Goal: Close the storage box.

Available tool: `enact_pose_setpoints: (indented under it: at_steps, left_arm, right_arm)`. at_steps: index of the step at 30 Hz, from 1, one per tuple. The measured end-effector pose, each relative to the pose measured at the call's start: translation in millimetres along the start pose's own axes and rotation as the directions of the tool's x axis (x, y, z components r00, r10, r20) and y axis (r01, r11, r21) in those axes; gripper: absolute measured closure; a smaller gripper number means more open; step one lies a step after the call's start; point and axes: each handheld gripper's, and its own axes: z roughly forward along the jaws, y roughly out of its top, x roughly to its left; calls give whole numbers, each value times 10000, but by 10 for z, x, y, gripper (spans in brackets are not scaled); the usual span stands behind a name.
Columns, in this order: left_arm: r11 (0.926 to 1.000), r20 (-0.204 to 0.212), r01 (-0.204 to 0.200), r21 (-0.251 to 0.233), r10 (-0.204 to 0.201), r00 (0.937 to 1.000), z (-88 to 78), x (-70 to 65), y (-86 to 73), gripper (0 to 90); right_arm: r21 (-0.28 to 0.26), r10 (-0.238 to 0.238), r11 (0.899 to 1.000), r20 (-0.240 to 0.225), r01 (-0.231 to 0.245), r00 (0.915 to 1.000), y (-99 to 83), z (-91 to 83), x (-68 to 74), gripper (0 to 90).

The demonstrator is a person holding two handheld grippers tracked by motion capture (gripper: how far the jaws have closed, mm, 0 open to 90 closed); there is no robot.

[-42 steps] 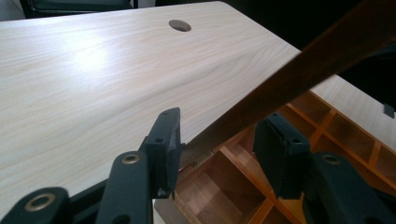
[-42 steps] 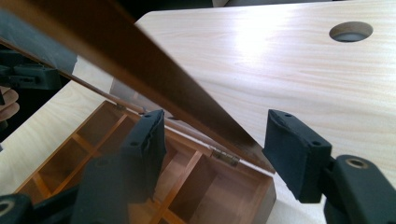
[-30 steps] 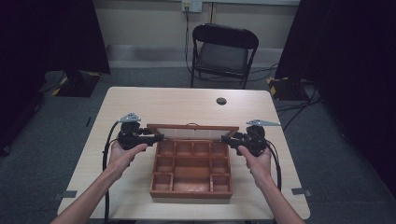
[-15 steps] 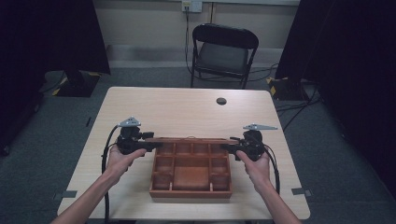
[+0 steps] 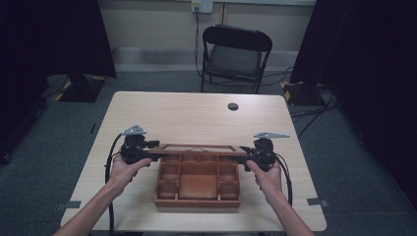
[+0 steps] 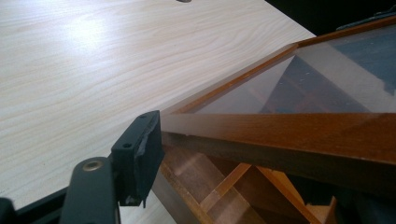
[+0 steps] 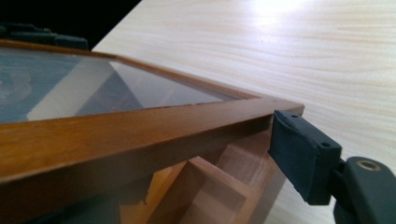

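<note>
A brown wooden box [image 5: 196,199] with several compartments lies on the table near the person. Its glass lid in a wooden frame [image 5: 199,149] is held raised over the box, tilted. My left gripper [image 5: 155,149] is shut on the left end of the lid frame [image 6: 299,135], and one black pad [image 6: 138,156] presses on its corner. My right gripper [image 5: 243,151] is shut on the right end of the frame [image 7: 116,130], with one pad [image 7: 301,151] against that corner. The other jaw of each gripper is hidden under the frame. Dividers [image 6: 224,186] of the box show beneath the lid.
The pale wooden table [image 5: 187,118] stretches beyond the box, with a small black round thing [image 5: 233,106] near its far edge. A black folding chair [image 5: 236,54] stands behind the table. Cables trail from both grippers toward the person.
Both grippers have moved toward the person and down with the lid, so it has swung from nearly upright at the box's back to low over the box.
</note>
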Motion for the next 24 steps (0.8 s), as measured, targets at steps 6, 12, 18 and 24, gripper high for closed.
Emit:
enact_pose_setpoints:
  at_steps: [6,12,18,24]
  left_arm:
    - [9998,-27,122,-178,-123,9999,-18,14,10,301]
    - [9998,-4,103,-165,-103,9999,-22,20,5,286]
    - [9997,-157,118,-222,-121,9998,-26,5,11,279]
    - [10000,-254,-20,-49,18,9997,-33,-7,14,261]
  right_arm:
    - [267,-119,9996,134,116,9998,-14,-44,-30,355]
    - [477,-161,9988,457,140,9988,-64,-70,-100,384]
    - [360,-329,9990,1510,278,9880,-5,-171,-212,381]
    - [-342,58,9994,1633,-2,9866,112,-313,-295,399]
